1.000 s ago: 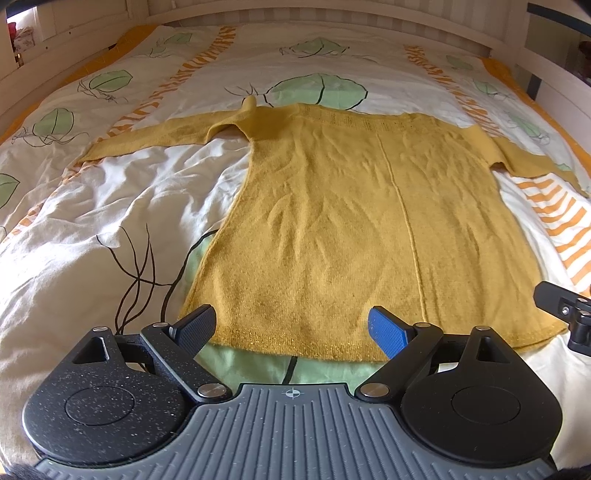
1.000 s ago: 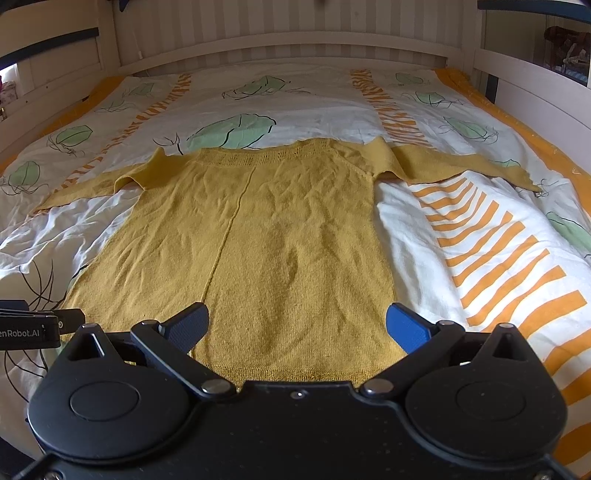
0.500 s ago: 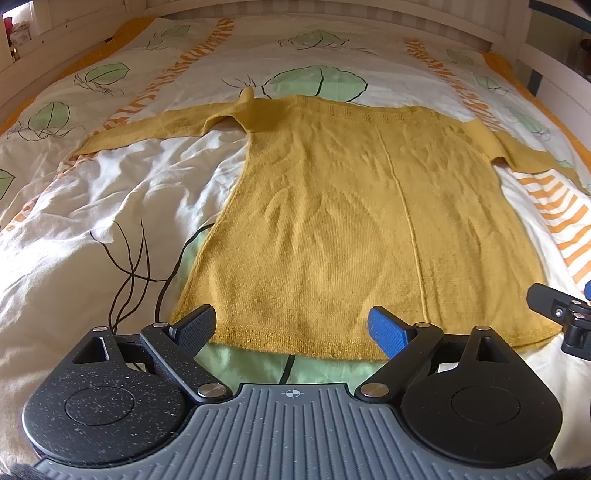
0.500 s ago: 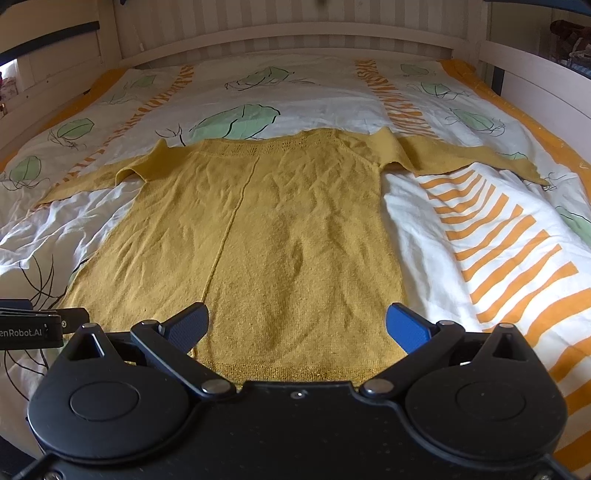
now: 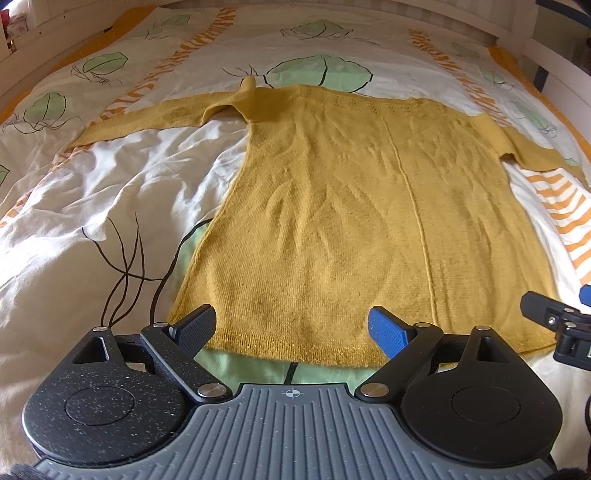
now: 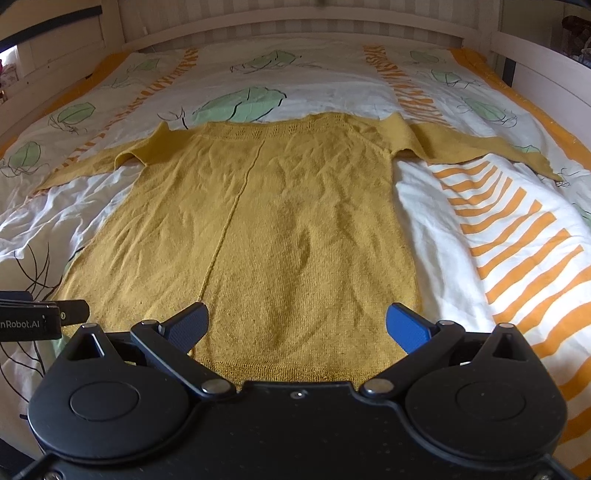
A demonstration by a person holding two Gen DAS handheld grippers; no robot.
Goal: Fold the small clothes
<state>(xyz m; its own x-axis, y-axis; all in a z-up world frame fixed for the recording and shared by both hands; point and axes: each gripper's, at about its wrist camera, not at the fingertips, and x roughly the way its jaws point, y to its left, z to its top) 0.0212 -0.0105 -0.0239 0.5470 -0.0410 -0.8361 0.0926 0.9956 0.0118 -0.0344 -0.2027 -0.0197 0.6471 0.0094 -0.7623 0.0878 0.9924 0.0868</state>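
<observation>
A mustard-yellow knit sweater (image 5: 351, 206) (image 6: 273, 221) lies flat on the bed, hem toward me and both sleeves spread out to the sides. My left gripper (image 5: 293, 326) hovers open above the hem's left part, nothing between its fingers. My right gripper (image 6: 297, 325) is open over the hem's right part, also empty. Each gripper shows at the edge of the other's view: the right one (image 5: 557, 325) by the hem's right corner, the left one (image 6: 33, 317) by the left corner.
The sweater rests on a rumpled white duvet (image 5: 92, 206) printed with green leaves and orange stripes (image 6: 517, 236). A white slatted headboard (image 6: 295, 26) closes the far end, and white bed rails (image 6: 546, 77) run along both sides.
Both views have tipped slightly downward, so the sweater sits a little higher and closer in frame. Both grippers stay open and empty.
</observation>
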